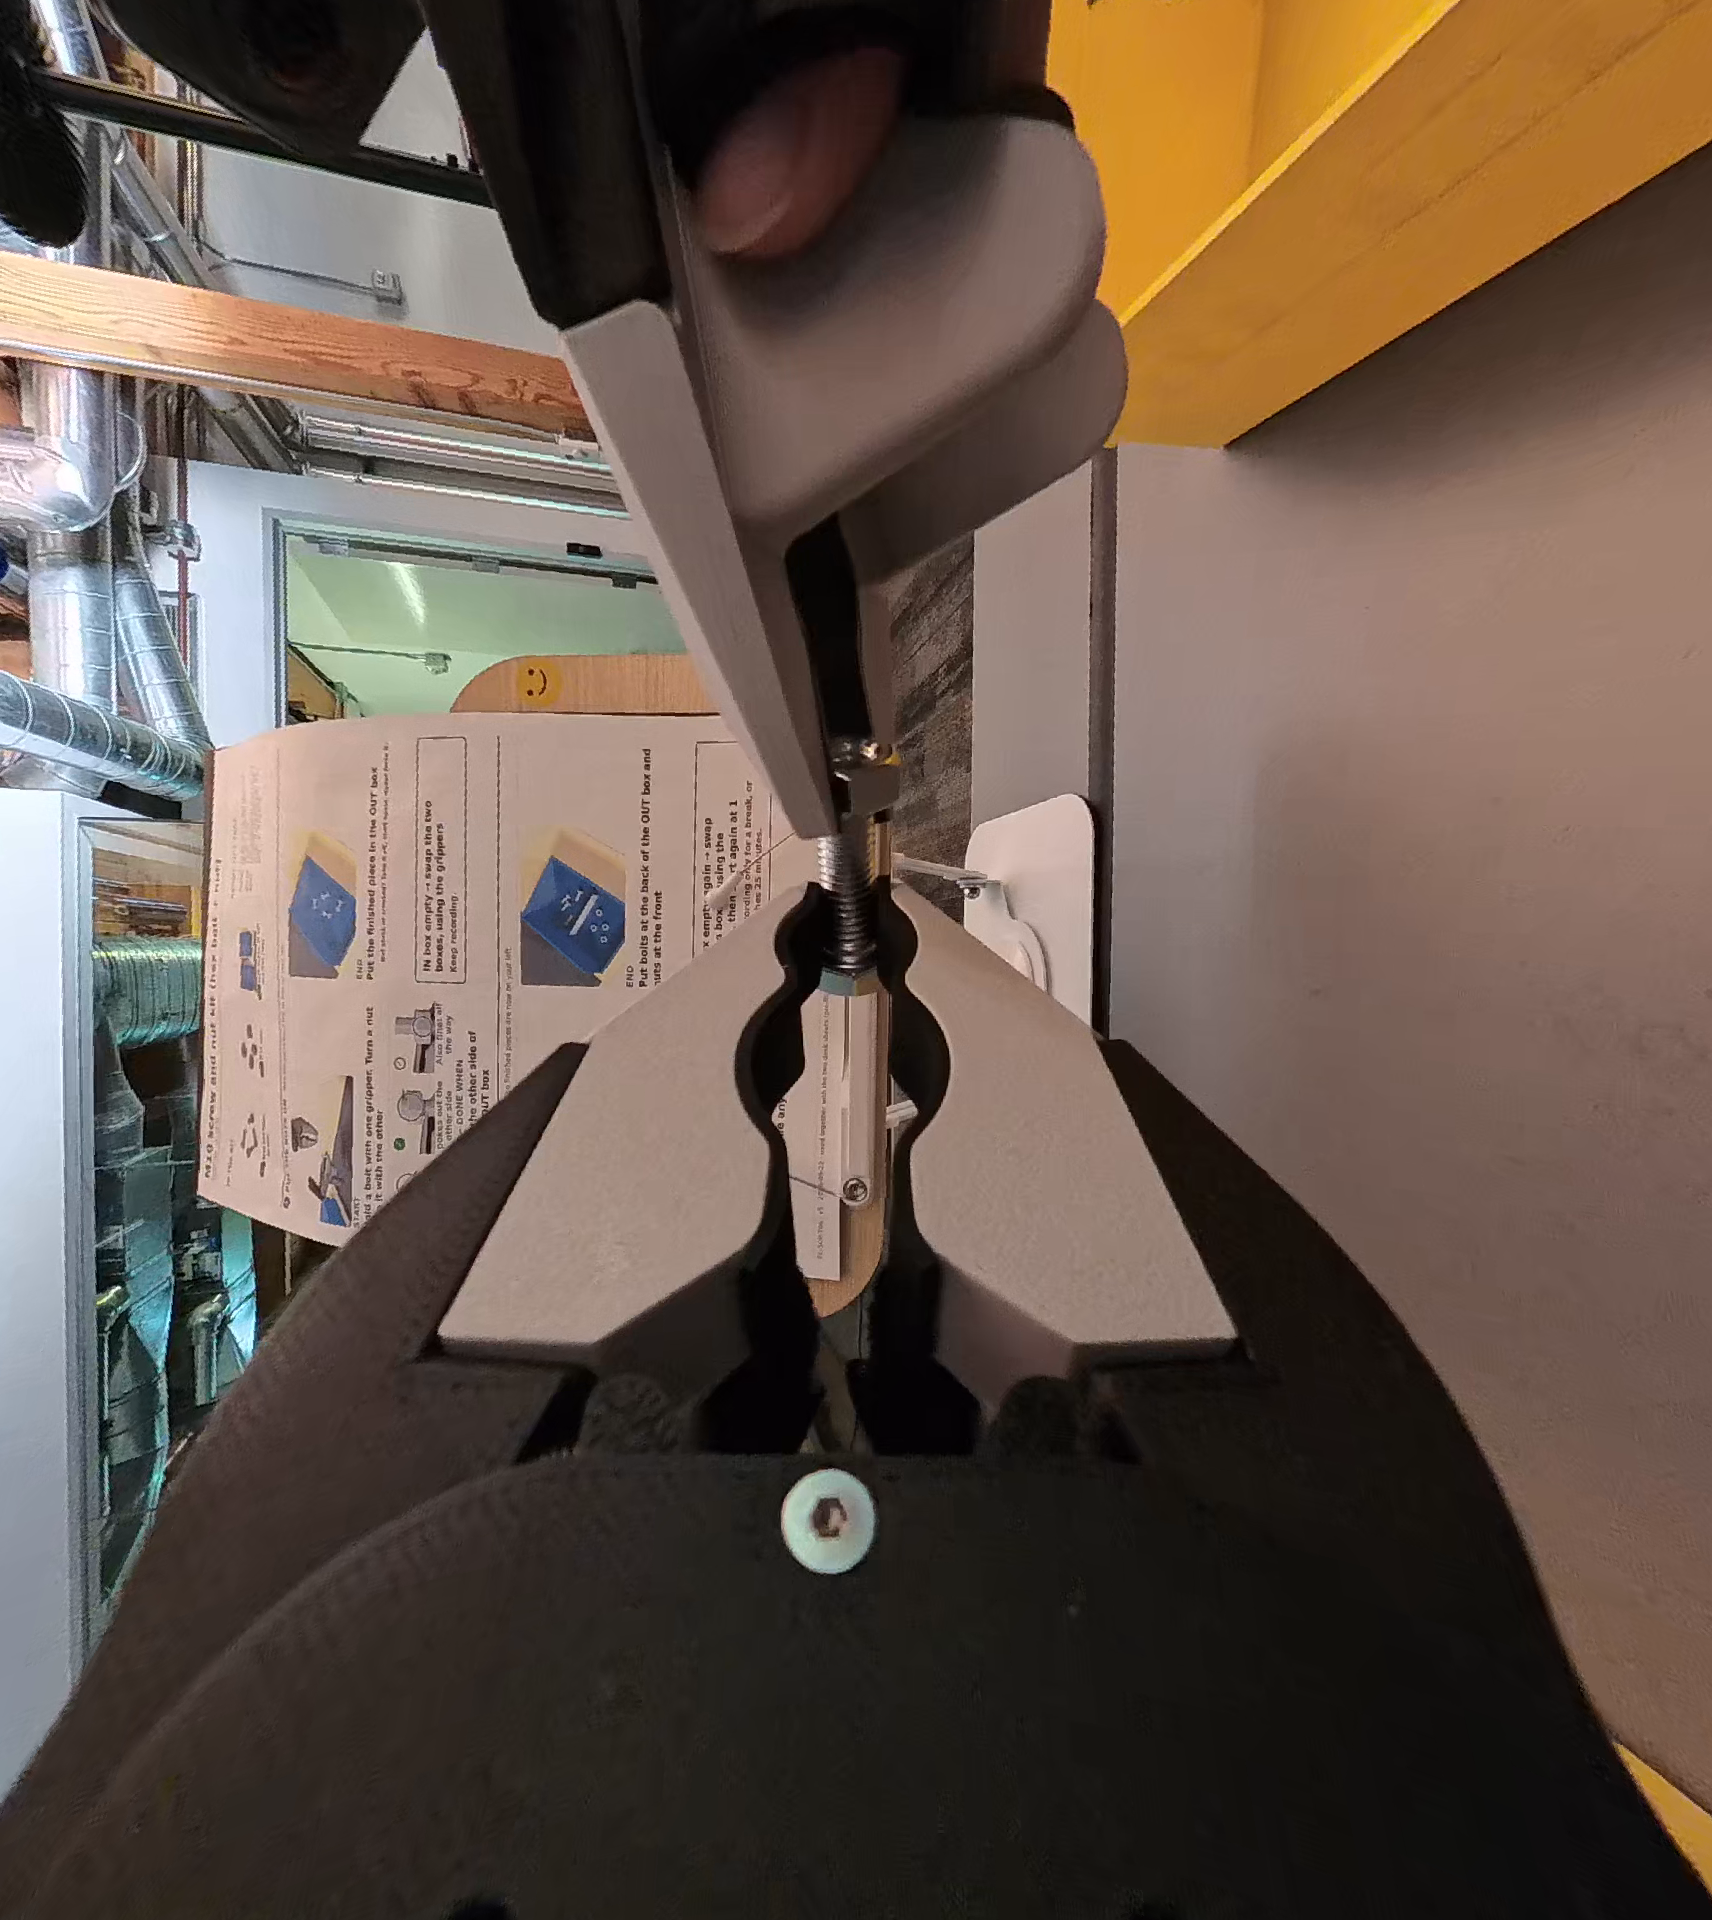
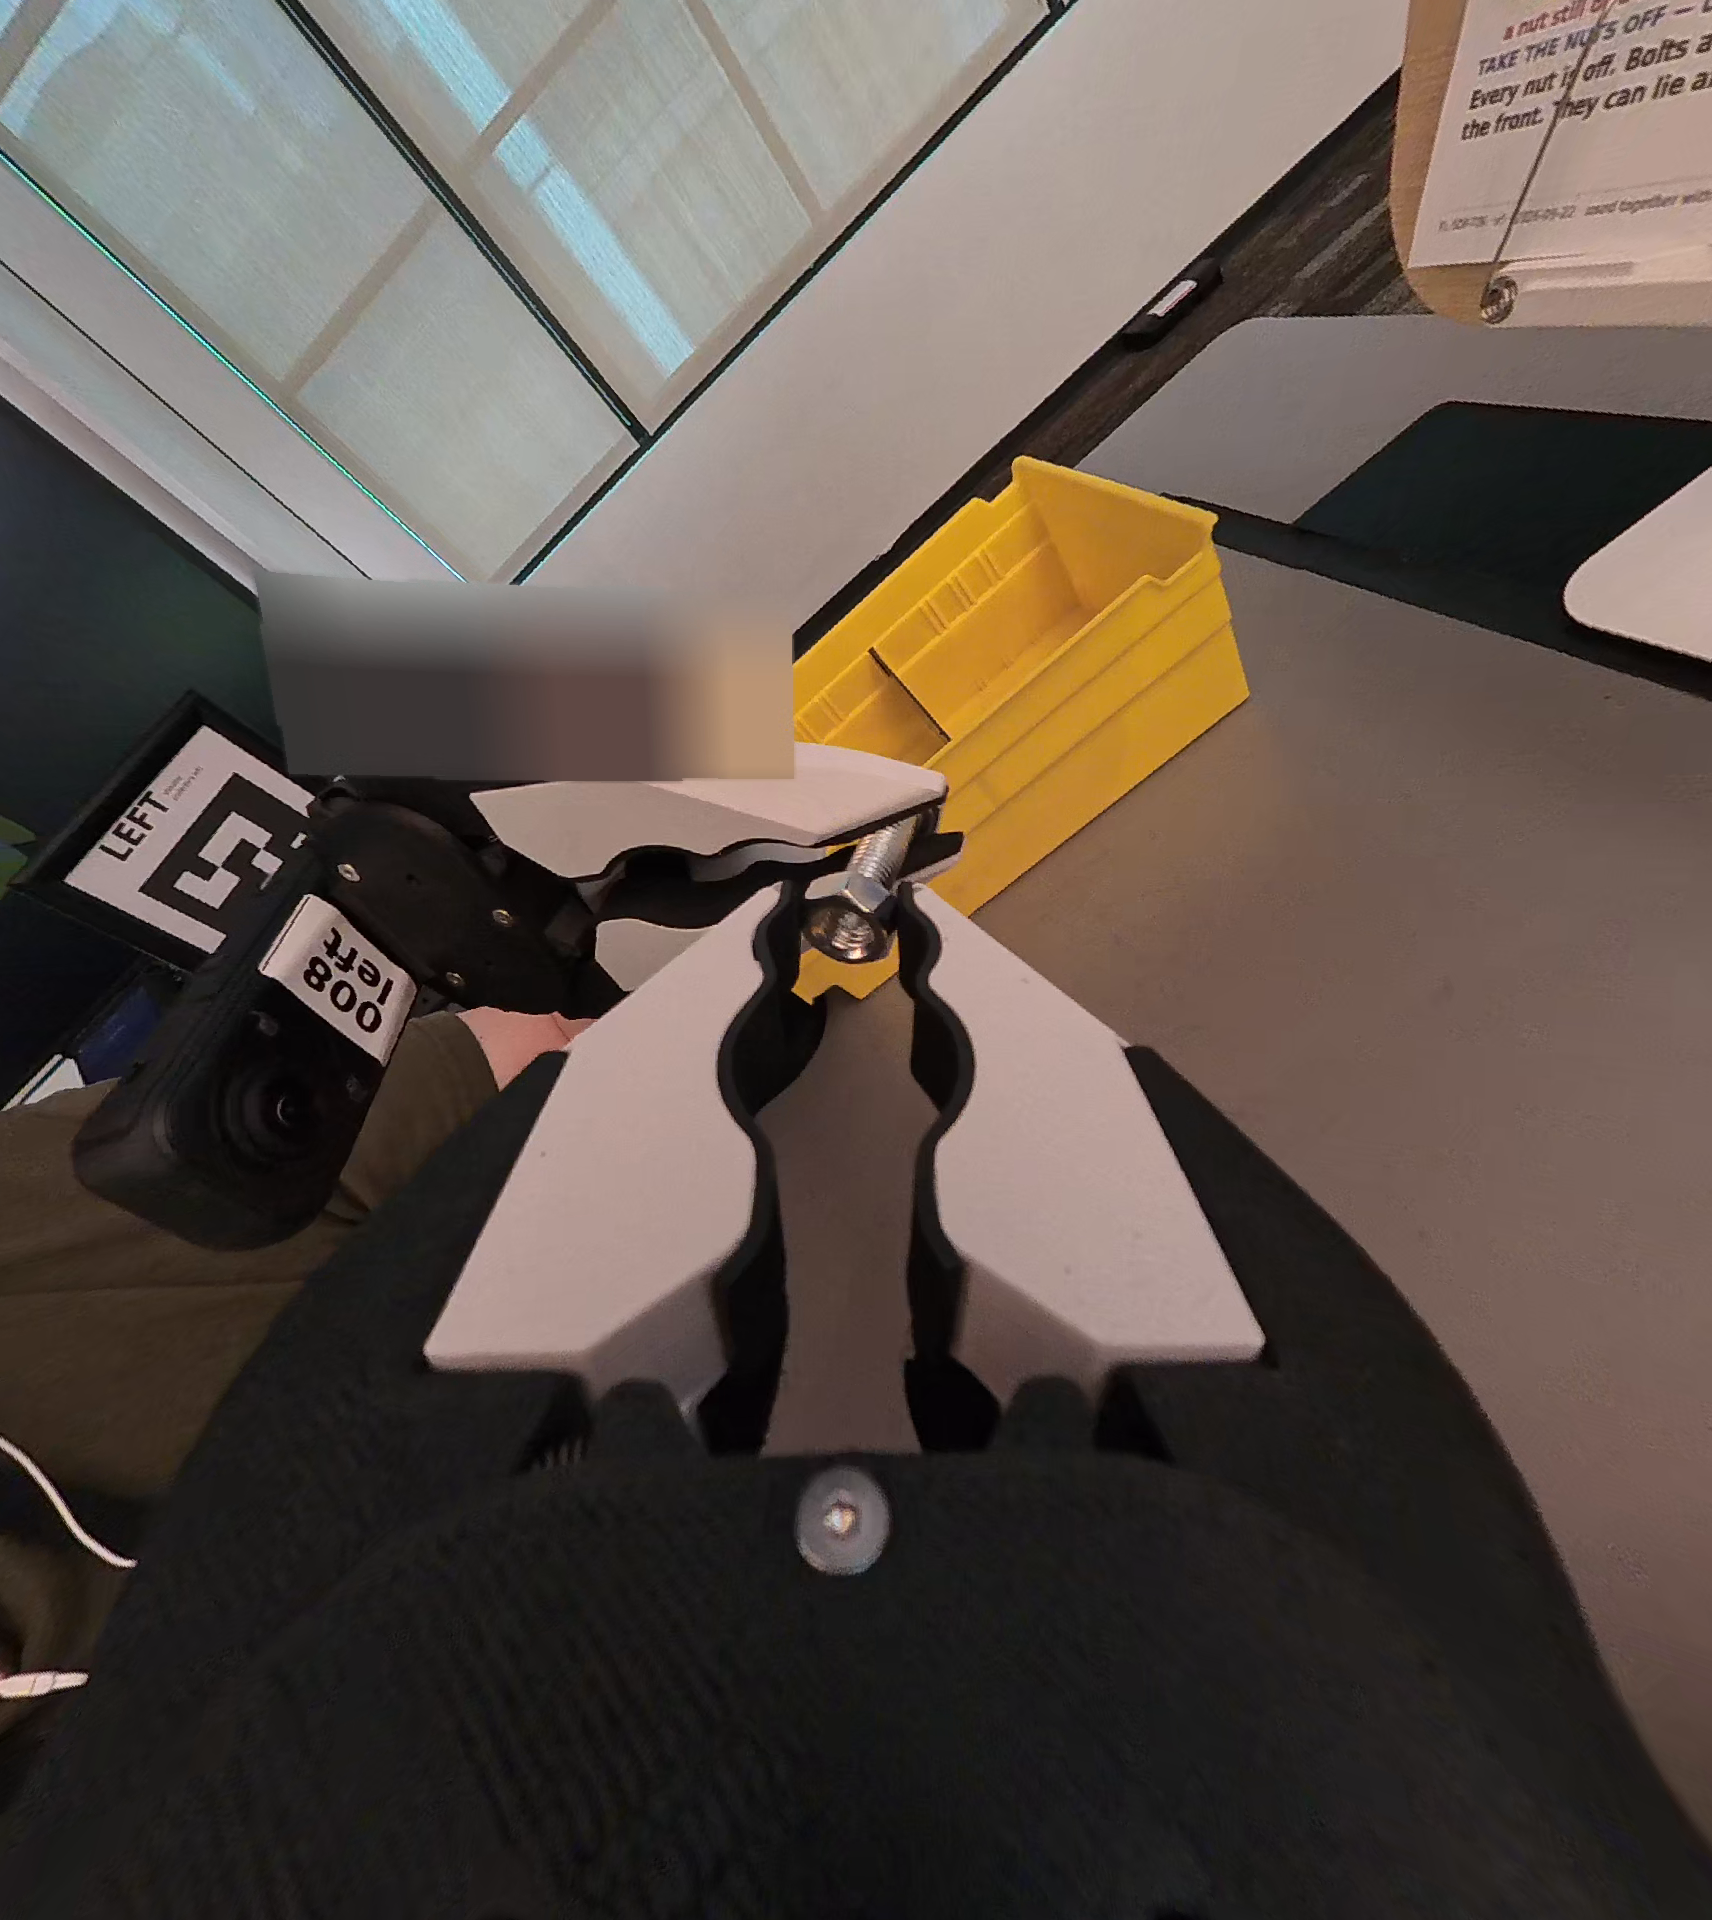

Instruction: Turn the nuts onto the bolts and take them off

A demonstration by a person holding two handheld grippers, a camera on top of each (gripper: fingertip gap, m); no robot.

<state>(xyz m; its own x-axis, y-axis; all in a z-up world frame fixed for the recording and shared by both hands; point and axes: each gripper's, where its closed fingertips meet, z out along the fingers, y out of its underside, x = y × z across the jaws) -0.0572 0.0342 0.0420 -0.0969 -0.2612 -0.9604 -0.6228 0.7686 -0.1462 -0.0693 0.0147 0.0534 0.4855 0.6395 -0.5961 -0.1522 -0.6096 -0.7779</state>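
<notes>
Right wrist view: the small steel nut (image 2: 844,928), judged hard, light and slippery, is pinched across its flats by the right gripper (image 2: 844,914) jaws, threaded on the bolt (image 2: 878,857) whose shank is clamped in the left gripper (image 1: 847,920) above the table (image 2: 1454,1039).

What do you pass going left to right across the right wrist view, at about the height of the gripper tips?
Black wrist camera on the left gripper → silver hex nut on the threaded bolt → yellow plastic bin → bare grey tabletop.
</notes>
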